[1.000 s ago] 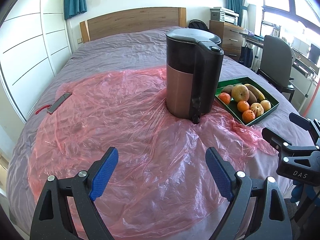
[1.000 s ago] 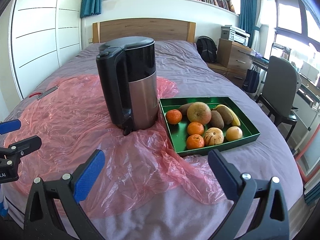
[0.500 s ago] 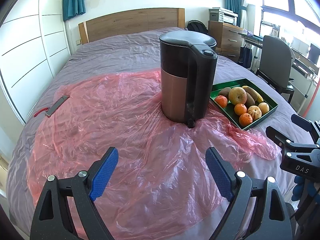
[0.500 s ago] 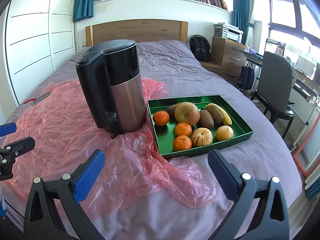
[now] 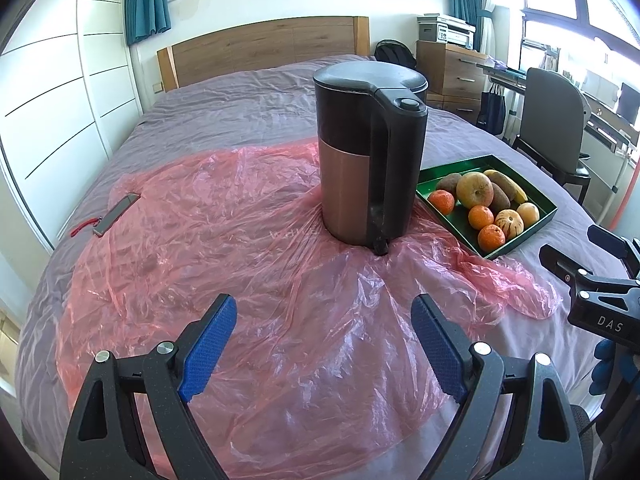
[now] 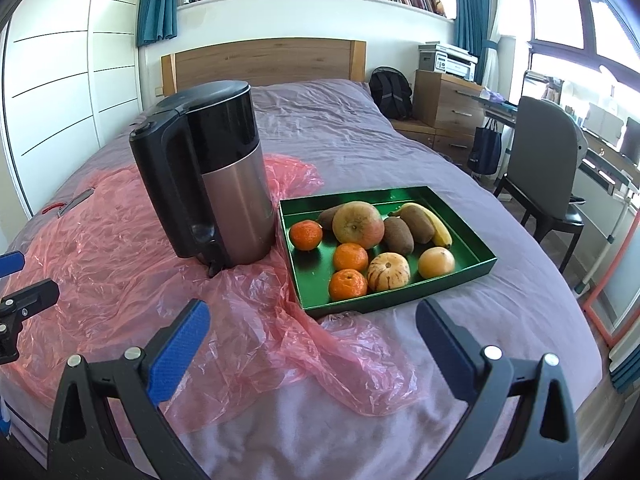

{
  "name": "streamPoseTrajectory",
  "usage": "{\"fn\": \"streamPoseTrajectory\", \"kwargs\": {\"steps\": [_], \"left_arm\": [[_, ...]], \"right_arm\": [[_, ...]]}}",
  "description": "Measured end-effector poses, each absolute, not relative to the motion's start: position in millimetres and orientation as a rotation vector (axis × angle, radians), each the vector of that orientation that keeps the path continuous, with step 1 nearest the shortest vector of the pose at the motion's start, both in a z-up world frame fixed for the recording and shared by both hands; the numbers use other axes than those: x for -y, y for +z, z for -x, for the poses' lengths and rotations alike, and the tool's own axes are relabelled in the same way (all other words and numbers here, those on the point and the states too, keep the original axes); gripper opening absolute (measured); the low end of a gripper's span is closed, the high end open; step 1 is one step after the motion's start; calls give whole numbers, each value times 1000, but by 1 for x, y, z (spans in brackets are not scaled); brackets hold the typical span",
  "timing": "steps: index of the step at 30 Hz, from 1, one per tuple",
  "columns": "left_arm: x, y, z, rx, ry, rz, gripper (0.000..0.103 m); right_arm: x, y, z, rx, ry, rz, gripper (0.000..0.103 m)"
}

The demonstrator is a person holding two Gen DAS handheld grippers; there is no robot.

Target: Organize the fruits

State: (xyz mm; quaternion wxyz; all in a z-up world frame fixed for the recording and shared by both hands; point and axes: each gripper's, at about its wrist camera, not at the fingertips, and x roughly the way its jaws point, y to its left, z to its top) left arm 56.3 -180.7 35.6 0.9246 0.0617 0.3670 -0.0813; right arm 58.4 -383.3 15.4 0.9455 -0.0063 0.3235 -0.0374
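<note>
A green tray (image 6: 460, 276) on the bed holds several fruits: a large apple (image 6: 358, 224), three mandarins (image 6: 306, 234), kiwis (image 6: 398, 236), a banana (image 6: 434, 224), a striped pale fruit (image 6: 388, 272) and a yellowish round fruit (image 6: 436, 262). The tray also shows in the left wrist view (image 5: 532, 224). My right gripper (image 6: 314, 344) is open and empty, just short of the tray's near edge. My left gripper (image 5: 324, 344) is open and empty above a pink plastic sheet (image 5: 200, 248), well left of the tray.
A black and steel kettle (image 6: 212, 184) stands on the pink sheet right beside the tray's left side; it also shows in the left wrist view (image 5: 368, 152). A small grey tool with a red loop (image 5: 114, 216) lies far left. A chair (image 6: 548, 168) stands beside the bed.
Both grippers have shifted to the right, so the kettle and tray sit further left in both views. The right gripper has come closer to the tray. Both stay open.
</note>
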Motion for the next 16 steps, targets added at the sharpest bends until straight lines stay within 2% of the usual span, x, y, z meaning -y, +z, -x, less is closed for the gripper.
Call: {"fn": "streamPoseTrajectory", "kwargs": {"steps": [16], "left_arm": [[179, 35, -54, -759, -164, -126, 86]], "right_arm": [[382, 16, -57, -664, -74, 22, 103]]}}
